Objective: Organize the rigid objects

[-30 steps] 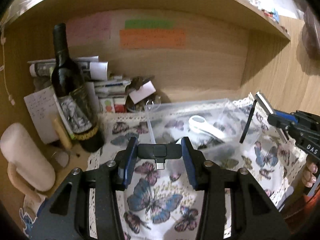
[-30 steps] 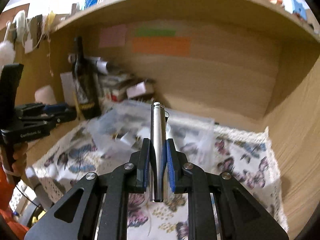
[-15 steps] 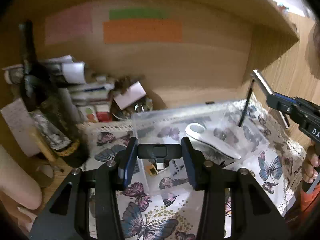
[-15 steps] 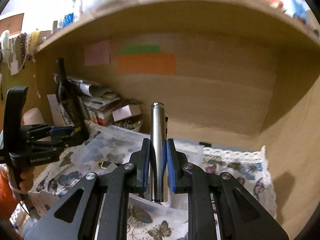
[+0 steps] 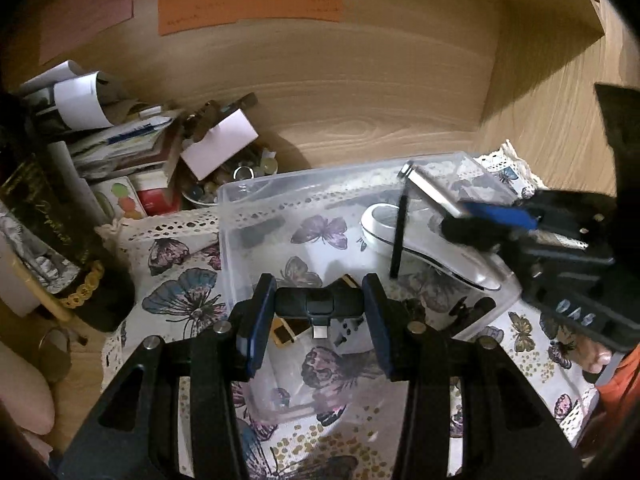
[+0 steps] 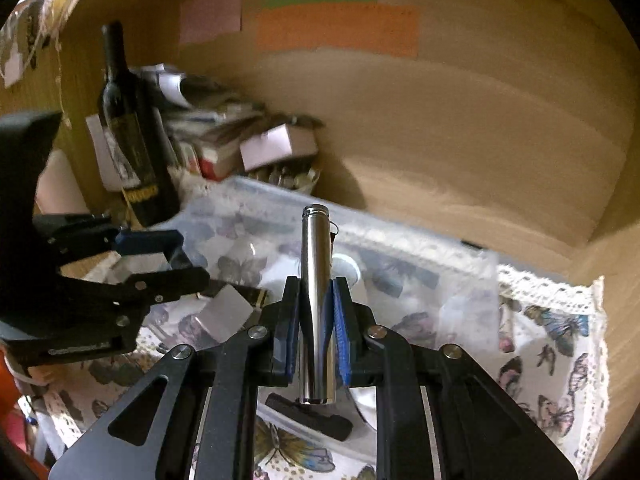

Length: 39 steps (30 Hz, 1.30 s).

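My left gripper [image 5: 319, 310] is shut on a small black USB-C adapter [image 5: 319, 304], held crosswise above the near end of a clear plastic box [image 5: 240, 200]. The box holds a white oblong device [image 5: 432, 246] and small items. My right gripper [image 6: 316, 312] is shut on a shiny metal cylinder [image 6: 316, 280] that points forward over the same box [image 6: 460, 276]. The right gripper also shows in the left wrist view [image 5: 472, 220], with the cylinder [image 5: 430, 186] and a thin black strap [image 5: 398, 236] hanging from it. The left gripper shows at the left of the right wrist view [image 6: 168, 256].
A butterfly-print cloth [image 5: 180, 280] covers the wooden shelf under the box. A dark wine bottle [image 6: 132, 136] stands at the left. Behind it are stacked papers and boxes [image 5: 112, 140] and a bowl of coins [image 5: 240, 176]. The wooden back wall [image 5: 360, 80] carries coloured notes.
Both grippers have moved forward and down over the clear box, each keeping its object. The right gripper has come closer to the left one.
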Tool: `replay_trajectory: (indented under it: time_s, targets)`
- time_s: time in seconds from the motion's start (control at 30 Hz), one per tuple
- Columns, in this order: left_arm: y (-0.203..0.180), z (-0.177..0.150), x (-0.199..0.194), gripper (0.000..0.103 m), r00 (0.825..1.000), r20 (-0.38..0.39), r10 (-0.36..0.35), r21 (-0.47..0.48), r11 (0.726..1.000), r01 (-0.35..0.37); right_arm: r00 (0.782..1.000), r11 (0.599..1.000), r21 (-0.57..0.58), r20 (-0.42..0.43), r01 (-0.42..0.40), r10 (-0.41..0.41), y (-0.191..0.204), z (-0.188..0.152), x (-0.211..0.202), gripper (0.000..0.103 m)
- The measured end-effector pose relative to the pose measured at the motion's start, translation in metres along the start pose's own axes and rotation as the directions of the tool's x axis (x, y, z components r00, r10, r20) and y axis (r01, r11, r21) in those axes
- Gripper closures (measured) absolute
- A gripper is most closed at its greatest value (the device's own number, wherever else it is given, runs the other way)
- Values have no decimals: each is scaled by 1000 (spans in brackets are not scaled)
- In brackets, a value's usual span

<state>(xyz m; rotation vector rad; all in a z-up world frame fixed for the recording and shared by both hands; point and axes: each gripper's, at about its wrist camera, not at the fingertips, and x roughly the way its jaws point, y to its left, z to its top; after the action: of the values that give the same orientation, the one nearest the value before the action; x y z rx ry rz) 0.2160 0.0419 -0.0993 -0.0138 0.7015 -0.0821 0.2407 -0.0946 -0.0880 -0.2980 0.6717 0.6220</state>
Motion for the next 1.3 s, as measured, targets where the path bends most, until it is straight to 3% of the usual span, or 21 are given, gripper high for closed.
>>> replay_trajectory:
  time_s: [0.33, 0.4, 0.5, 0.63, 0.73, 0.9, 0.93, 0.97, 1.17, 1.3]
  targets:
    - [-2, -1, 2, 55, 1000, -6, -12, 10, 1000, 12, 997, 1000, 24, -75, -13, 15, -5, -5, 21, 89]
    - [-3, -1, 0, 50, 1000, -4, -14, 8, 1000, 14, 996, 999, 31, -83, -8, 11, -6, -5, 22, 86]
    - [-6, -1, -11, 34, 999, 33, 17, 12, 1000, -17, 997, 999, 33, -82, 6, -4, -6, -5, 16, 75]
    - [-5, 1, -26, 34, 997, 66, 26, 6, 1000, -27, 999, 999, 34, -51, 17, -15, -5, -4, -1, 70]
    - [-3, 3, -40, 34, 995, 92, 33, -11, 999, -32, 1000, 999, 48, 1, 9, -9, -3, -3, -24, 64]
    - [-7, 3, -71, 28, 984, 168, 55, -15, 998, -53, 988, 998, 55, 145, 41, -49, 5, -6, -83, 42]
    - [-8, 3, -79, 26, 981, 186, 55, -18, 998, -52, 984, 997, 55, 169, 52, -61, 7, -7, -94, 33]
    - [-9, 2, -87, 25, 977, 208, 55, -21, 998, -52, 978, 996, 55, 194, 65, -74, 9, -8, -103, 24]
    - [-26, -8, -136, 6, 940, 334, 72, -25, 997, -67, 929, 986, 70, 330, 151, -166, 31, -23, -157, 4]
    - [-35, -20, -165, 0, 916, 396, 59, -22, 998, -54, 901, 981, 111, 389, 157, -189, 40, -34, -183, 0]
